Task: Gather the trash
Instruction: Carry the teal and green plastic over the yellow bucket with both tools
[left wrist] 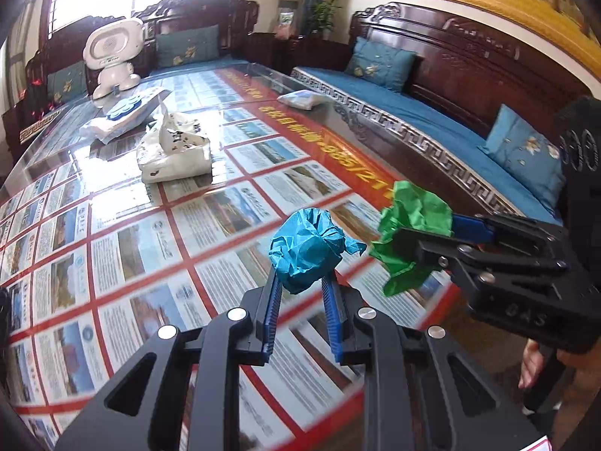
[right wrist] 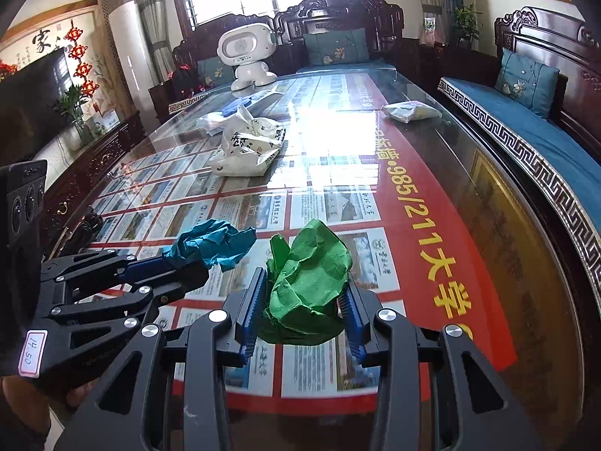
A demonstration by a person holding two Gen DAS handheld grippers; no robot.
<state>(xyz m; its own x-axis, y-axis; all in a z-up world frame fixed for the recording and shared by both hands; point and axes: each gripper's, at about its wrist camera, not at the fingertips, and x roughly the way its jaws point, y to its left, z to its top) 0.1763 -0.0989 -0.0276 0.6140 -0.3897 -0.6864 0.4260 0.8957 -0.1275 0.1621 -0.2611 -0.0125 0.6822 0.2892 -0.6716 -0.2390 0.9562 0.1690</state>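
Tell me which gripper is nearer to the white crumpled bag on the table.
Left. The left gripper, shut on the blue paper ball, is on the side of the white crumpled bag; the right gripper, with the green paper ball, is further away.

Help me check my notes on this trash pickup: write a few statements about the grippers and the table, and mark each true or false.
1. The left gripper holds a crumpled blue paper ball. True.
2. The right gripper is empty. False: it is shut on a crumpled green paper ball.
3. A white toy robot stands at the table's far end. True.
4. The white printed bag lies on the blue sofa. False: it rests on the glass tabletop.
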